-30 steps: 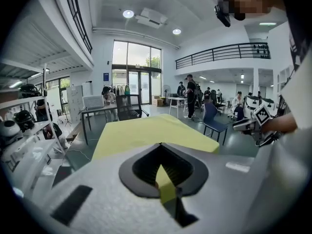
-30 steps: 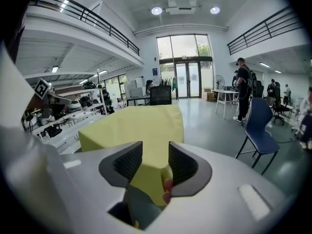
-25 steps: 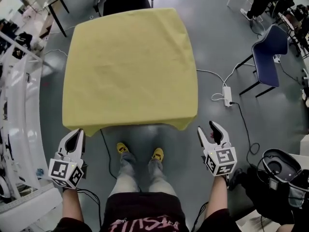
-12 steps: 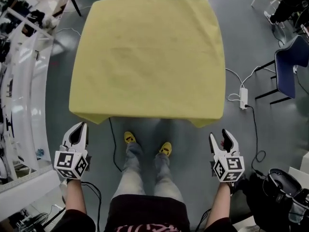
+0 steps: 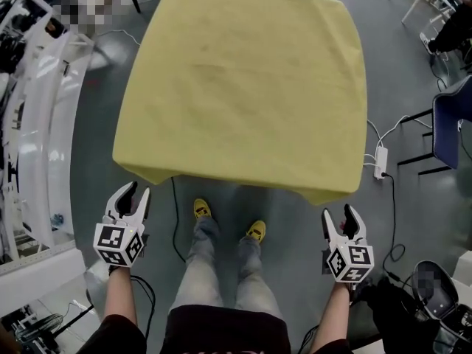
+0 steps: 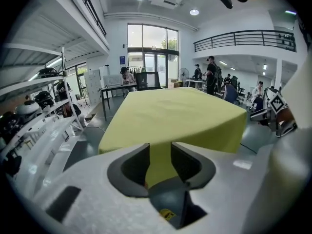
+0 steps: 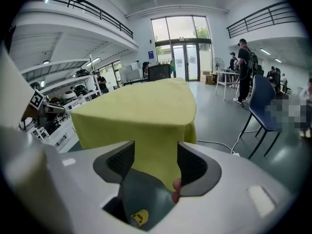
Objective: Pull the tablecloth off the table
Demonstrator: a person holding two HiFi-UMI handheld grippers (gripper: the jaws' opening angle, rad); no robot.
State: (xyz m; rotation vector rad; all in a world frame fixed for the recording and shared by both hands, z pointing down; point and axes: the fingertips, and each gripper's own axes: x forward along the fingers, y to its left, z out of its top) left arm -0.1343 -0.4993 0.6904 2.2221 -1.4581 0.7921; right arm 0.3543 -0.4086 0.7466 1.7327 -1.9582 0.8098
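A yellow tablecloth (image 5: 243,87) covers the whole table and hangs over its edges. My left gripper (image 5: 133,195) is below the cloth's near left corner, apart from it, with its jaws opening and nothing between them. My right gripper (image 5: 340,215) is below the near right corner, also apart, jaws opening and empty. In the left gripper view the cloth (image 6: 180,116) lies ahead beyond the jaws of the gripper (image 6: 160,152). The right gripper view shows the drooping corner (image 7: 139,116) ahead of the gripper (image 7: 156,162).
The person's legs and yellow shoes (image 5: 201,209) stand between the grippers. White shelving (image 5: 29,139) runs along the left. A power strip (image 5: 380,162) with cables lies on the floor at right, near a blue chair (image 5: 453,124). Black gear (image 5: 435,301) sits at lower right.
The left jaws have gone from shut to open and the right jaws have widened. The table has come nearer in the head view, with both grippers closer to the cloth's near corners.
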